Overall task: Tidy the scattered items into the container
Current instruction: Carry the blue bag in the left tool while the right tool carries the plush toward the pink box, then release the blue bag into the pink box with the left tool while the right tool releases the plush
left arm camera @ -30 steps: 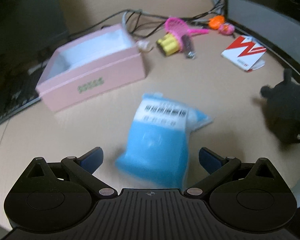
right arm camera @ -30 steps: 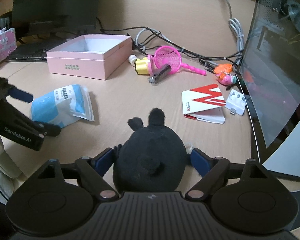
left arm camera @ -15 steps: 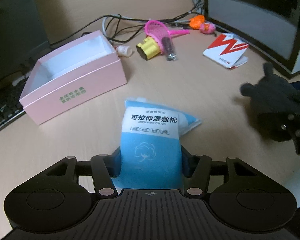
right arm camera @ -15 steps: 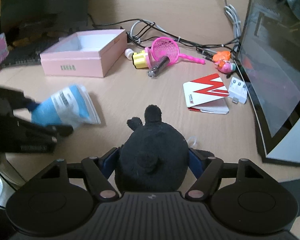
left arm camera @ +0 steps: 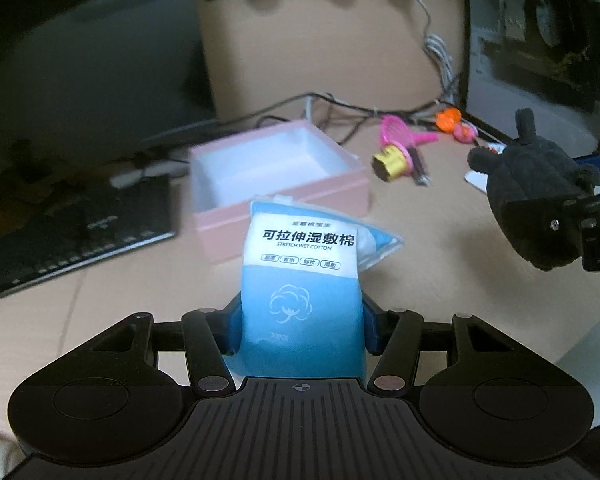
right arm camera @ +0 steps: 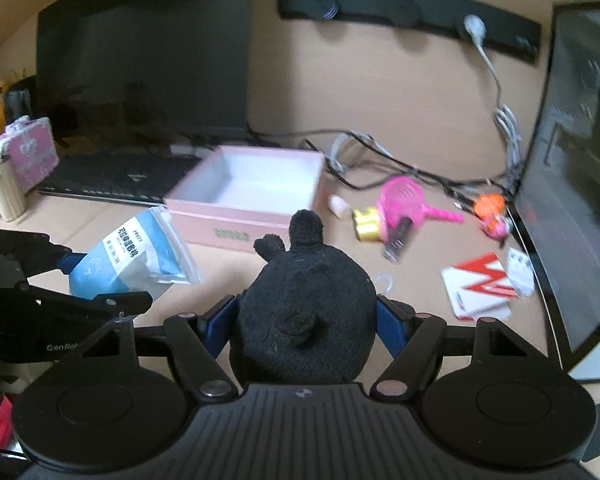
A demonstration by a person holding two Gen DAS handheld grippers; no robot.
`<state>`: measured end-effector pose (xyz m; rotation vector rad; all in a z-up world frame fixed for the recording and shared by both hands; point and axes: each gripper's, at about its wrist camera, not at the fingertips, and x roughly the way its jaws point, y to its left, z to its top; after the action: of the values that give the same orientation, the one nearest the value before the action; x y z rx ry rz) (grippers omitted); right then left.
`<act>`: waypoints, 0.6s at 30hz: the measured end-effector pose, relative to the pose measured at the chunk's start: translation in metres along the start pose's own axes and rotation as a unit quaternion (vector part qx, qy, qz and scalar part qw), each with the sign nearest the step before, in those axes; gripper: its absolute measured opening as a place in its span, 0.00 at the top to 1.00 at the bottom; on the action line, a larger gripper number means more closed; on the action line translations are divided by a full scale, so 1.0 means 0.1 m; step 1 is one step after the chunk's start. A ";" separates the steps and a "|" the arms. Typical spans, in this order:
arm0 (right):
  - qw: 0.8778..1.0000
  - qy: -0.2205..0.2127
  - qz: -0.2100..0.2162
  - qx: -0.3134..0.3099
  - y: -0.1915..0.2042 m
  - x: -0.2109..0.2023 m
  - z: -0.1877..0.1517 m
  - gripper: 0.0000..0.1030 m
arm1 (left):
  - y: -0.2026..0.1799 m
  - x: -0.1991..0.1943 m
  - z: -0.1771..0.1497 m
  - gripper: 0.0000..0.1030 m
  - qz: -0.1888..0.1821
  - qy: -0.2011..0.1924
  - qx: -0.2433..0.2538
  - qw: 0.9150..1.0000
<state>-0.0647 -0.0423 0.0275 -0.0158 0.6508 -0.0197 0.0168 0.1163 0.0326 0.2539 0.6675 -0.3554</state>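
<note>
I have both grippers loaded and I'm on the carry step. My left gripper (left arm camera: 302, 326) has its fingers closed onto the lower half of the blue cotton-pad pouch (left arm camera: 300, 276), which stands upright between them, its printed label facing me, clear of the worktop (left arm camera: 432, 252). My right gripper (right arm camera: 306, 322) has its fingers pressed in against both flanks of the black plush toy (right arm camera: 306, 312), ears pointing away from me.

The pink box (left arm camera: 276, 176) is my landmark: it sits open, white inside, with nothing in it that I can see. The pouch hangs just in front of the box's near wall; the plush is off to the right of the box and nearer to me. Right of the box a pink toy racket (right arm camera: 408, 198), a yellow cylinder (right arm camera: 366, 224) and a red-and-white booklet (right arm camera: 480, 288) lie scattered, not yet collected.

Next, I judge, the pouch needs lifting over the near wall and releasing inside. The plush follows, and I should stagger the two so the grippers don't crowd each other above the opening.
</note>
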 end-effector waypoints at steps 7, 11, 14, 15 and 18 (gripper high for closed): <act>0.999 -0.018 0.001 -0.029 0.27 -0.11 0.18 0.29 | 0.18 -0.08 0.13 0.42 0.003 -0.023 -0.010 1.000; 0.999 -0.026 0.001 -0.047 0.31 -0.14 0.29 0.29 | 0.22 -0.04 0.24 0.42 0.005 -0.036 -0.024 0.999; 0.998 -0.036 0.009 -0.045 0.25 -0.17 0.38 0.29 | 0.22 0.03 0.32 0.42 0.006 -0.038 -0.026 0.999; 0.998 -0.041 0.013 -0.041 0.23 -0.18 0.41 0.29 | 0.21 0.05 0.35 0.42 0.008 -0.038 -0.023 0.999; 0.997 -0.060 0.025 -0.029 0.12 -0.20 0.55 0.29 | 0.19 0.16 0.45 0.42 0.018 -0.042 -0.020 0.999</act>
<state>-0.0471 -0.0298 0.0826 -0.0557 0.5307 0.0480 0.0614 0.1148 0.0591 0.2106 0.5868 -0.3169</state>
